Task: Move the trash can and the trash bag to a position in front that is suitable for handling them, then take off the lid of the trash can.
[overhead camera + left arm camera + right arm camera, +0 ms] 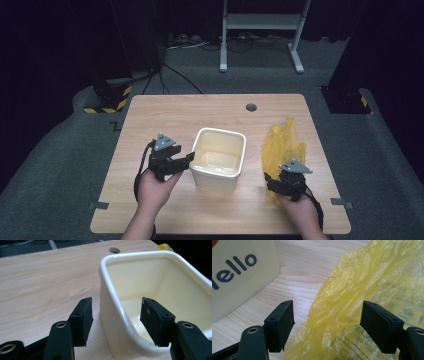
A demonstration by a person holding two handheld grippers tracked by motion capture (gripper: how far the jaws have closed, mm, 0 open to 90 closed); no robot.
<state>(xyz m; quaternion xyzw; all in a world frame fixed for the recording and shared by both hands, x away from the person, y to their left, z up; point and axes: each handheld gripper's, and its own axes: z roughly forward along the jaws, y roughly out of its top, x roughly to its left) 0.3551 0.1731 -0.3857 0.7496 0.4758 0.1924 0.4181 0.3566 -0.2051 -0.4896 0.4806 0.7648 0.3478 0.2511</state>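
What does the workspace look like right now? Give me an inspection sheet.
Surface: wooden table, round hole at the far edge.
Job's things: cream bin upright mid-table, nothing seen inside; yellow plastic bag crumpled to its right.
Clutter: nothing seen.
Grippers: left gripper open, jaws straddling the bin's near wall; right gripper open, bag between its jaws, pads not pressing.
Cables: black cable loops from each gripper; more on the floor behind.
Surroundings: grey carpet, white frame legs, dark curtains.

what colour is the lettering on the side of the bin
Dark navy blue lettering on the cream bin, best in the right gripper view.
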